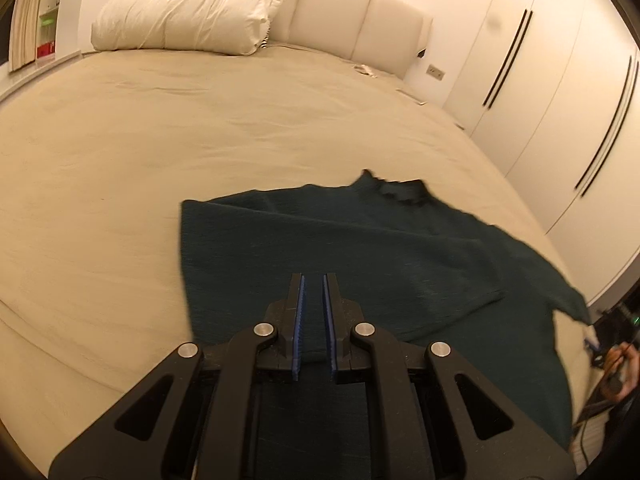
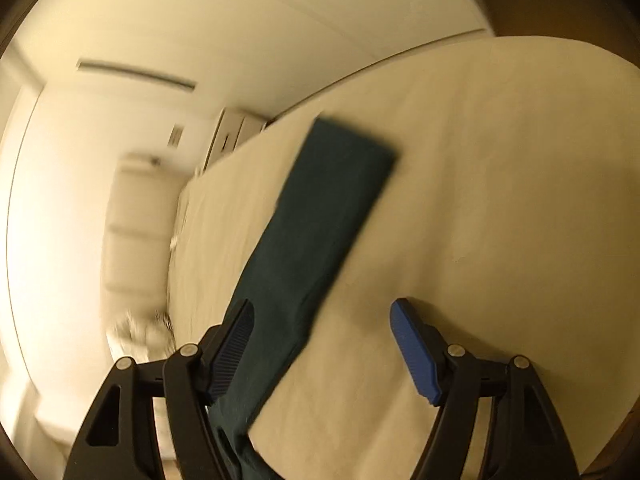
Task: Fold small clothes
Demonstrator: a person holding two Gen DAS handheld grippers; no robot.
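Dark green T-shirt (image 1: 360, 248) partly folded on bed (image 1: 160, 140) — left gripper (image 1: 313, 280) jaws nearly closed, nothing visibly between; right gripper (image 2: 322, 312) jaws spread wide, released — further folds remaining.

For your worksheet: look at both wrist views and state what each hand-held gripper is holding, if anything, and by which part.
The left hand-held gripper hovers nearly closed above the dark green garment, gripping nothing visible. The right hand-held gripper is open, holding nothing.

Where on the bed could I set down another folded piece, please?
The bed sheet is bare between the pillow and the dark green garment, and left of the garment. The near right corner is crowded by the garment and the left gripper.
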